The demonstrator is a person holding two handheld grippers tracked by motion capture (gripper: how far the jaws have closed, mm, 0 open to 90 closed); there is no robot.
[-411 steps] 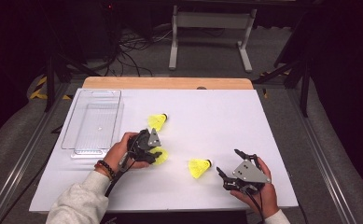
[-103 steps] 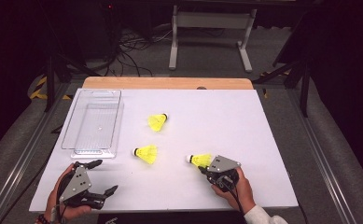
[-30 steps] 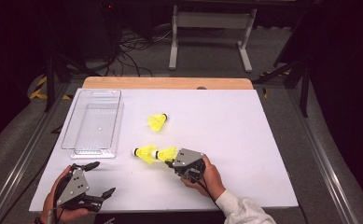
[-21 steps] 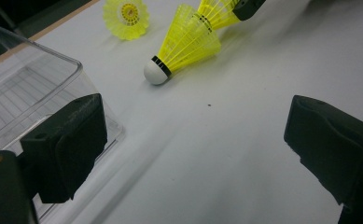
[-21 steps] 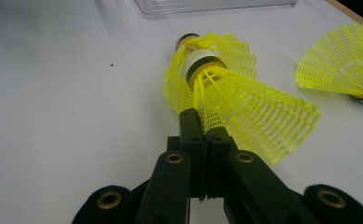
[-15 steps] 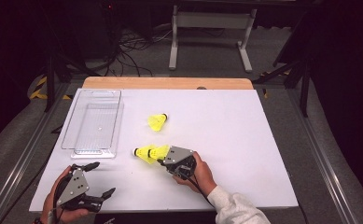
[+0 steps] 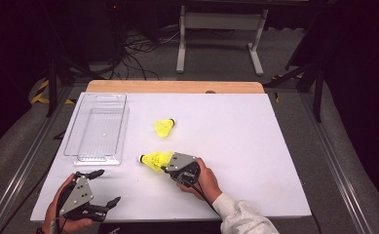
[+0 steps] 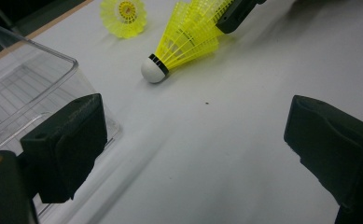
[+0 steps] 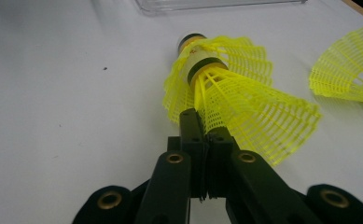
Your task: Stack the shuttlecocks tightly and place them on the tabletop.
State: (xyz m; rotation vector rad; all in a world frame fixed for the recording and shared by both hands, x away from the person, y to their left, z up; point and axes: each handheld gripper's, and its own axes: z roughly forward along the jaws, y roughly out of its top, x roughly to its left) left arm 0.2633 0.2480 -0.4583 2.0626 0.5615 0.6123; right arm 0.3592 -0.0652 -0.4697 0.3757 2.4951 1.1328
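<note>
Three yellow shuttlecocks are on the white table [image 7: 236, 141]. My right gripper [image 7: 166, 168] is shut on the skirt of one shuttlecock [image 9: 244, 107], and that one's nose is pushed into the skirt of a second shuttlecock [image 7: 150, 160] lying mid-table. The second one's white cork [image 8: 153, 69] points toward the clear tray [image 7: 99, 127]. The third shuttlecock [image 7: 165, 126] lies apart, farther back. My left gripper [image 7: 106, 186] stands open near the front left corner with nothing between its jaws. In the left gripper view, the left gripper [image 8: 193, 140] faces the nested pair [image 8: 184, 39].
The clear tray is empty and sits at the left, its near corner [image 8: 20, 88] beside my left jaw. A wooden strip [image 7: 177, 87] runs along the table's far edge. Bare white surface spreads to the right of my right hand [image 7: 206, 180].
My right gripper has carried its shuttlecock leftward from the table's right side and pushed it into the middle one. The left gripper, long ago at the middle shuttlecock, has kept still at front left.
</note>
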